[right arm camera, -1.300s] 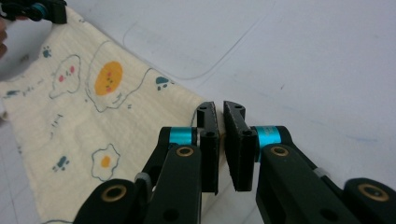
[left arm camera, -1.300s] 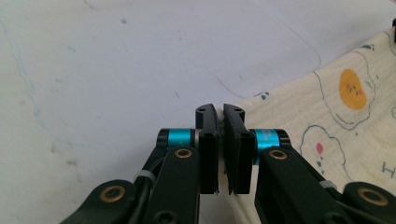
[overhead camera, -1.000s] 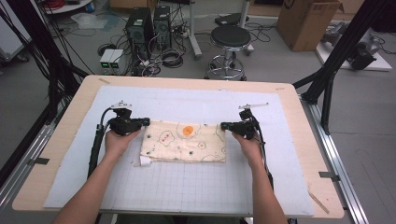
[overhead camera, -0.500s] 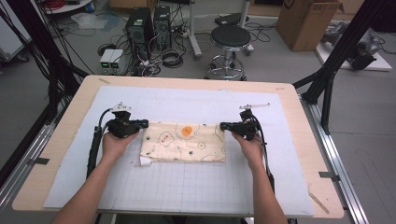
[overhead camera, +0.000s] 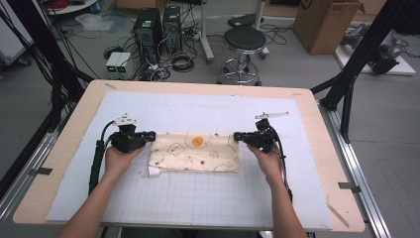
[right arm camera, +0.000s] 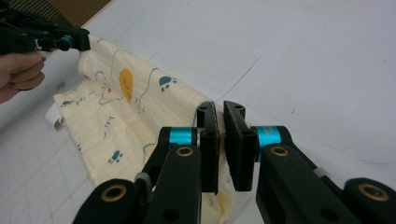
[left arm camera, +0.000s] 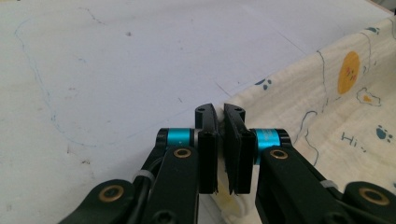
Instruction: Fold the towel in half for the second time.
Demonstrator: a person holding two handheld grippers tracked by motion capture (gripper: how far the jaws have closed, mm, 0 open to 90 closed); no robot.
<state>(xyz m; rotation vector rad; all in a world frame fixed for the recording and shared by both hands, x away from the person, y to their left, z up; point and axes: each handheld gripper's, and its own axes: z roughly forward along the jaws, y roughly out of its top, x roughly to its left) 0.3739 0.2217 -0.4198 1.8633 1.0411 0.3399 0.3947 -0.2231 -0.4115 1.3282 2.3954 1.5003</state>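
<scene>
Left gripper (overhead camera: 150, 134) clamps the far left corner of the patterned cloth (overhead camera: 195, 153); right gripper (overhead camera: 238, 135) clamps its far right corner.

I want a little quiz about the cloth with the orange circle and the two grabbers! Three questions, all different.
1. True or false: the left gripper pinches a far corner of the cloth.
2. Which printed shape sits near the cloth's far edge? A) orange circle B) green star C) red heart
3. Fill in: the cloth lies on a white ____ with grid lines.

Key
1. True; the right gripper pinches the other far corner.
2. A
3. mat
</scene>
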